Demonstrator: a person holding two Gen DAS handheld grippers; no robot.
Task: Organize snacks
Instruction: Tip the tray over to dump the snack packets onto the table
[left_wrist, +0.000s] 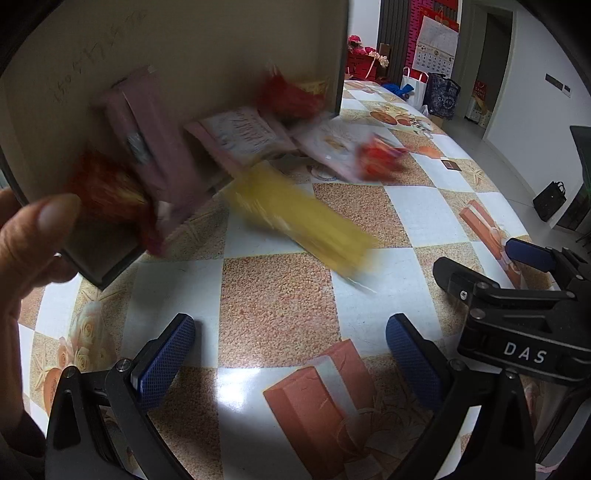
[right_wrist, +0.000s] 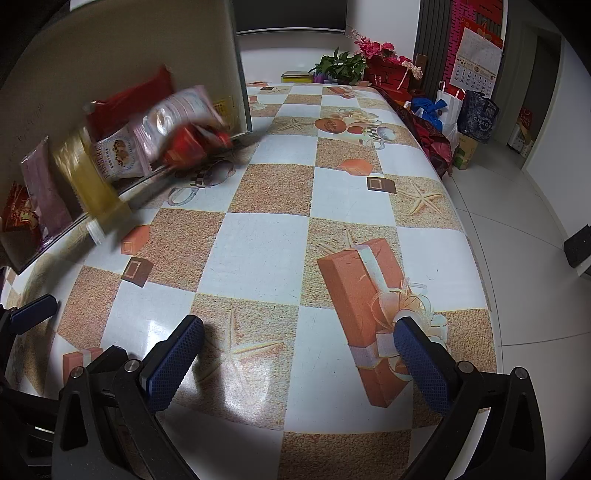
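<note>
A bare hand (left_wrist: 26, 240) tilts a shallow beige box (left_wrist: 177, 44) on edge at the table's left, and blurred snack packets spill from it. In the left wrist view I see a yellow packet (left_wrist: 299, 218), a mauve packet (left_wrist: 155, 147), a pink-white packet (left_wrist: 243, 136) and red packets (left_wrist: 380, 158). The right wrist view shows the same box (right_wrist: 122, 44), yellow packet (right_wrist: 88, 181) and red packet (right_wrist: 188, 147). My left gripper (left_wrist: 291, 358) is open and empty above the tablecloth. My right gripper (right_wrist: 303, 362) is open and empty; it also shows in the left wrist view (left_wrist: 517, 295).
The table (right_wrist: 258, 236) has a checkered cloth with gift-box prints. Flowers and a plant (right_wrist: 351, 62) stand at its far end. Bags (right_wrist: 461, 107) sit on the floor to the right, beyond the table's right edge.
</note>
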